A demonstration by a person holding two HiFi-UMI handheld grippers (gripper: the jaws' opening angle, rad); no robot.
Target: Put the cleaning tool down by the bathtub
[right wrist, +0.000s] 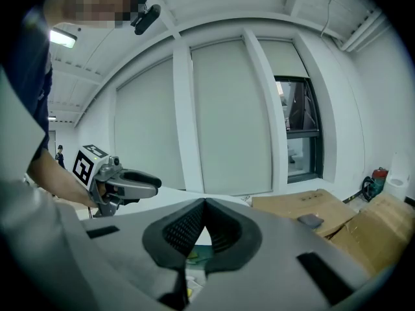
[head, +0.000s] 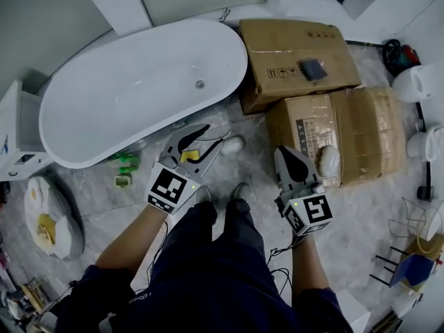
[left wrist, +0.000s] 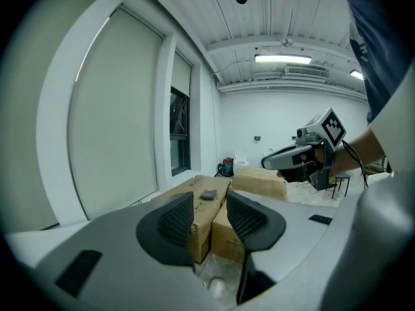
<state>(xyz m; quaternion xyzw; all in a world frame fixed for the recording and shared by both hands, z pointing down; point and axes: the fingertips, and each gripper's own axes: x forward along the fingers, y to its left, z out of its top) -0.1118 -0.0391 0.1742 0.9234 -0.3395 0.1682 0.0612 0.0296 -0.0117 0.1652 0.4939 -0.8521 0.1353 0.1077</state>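
The white bathtub [head: 139,82] lies at the upper left. On the floor against its near side rests a green cleaning tool [head: 125,160], with a small yellow-green piece [head: 123,180] beside it. My left gripper [head: 211,136] hovers just right of them, open with nothing between its fingers [left wrist: 176,220]. A yellow patch [head: 189,157] shows low between its jaws; I cannot tell what it is. My right gripper [head: 283,151] is shut and empty, near the cardboard boxes. In the right gripper view, the jaws meet and a bit of green [right wrist: 198,254] shows below them.
Two cardboard boxes [head: 298,50] [head: 361,130] stand right of the tub, a dark pad [head: 312,69] on the far one. A white cabinet [head: 15,134] and a round white object [head: 48,217] sit at the left. White fixtures [head: 416,82] and wire racks [head: 416,255] crowd the right.
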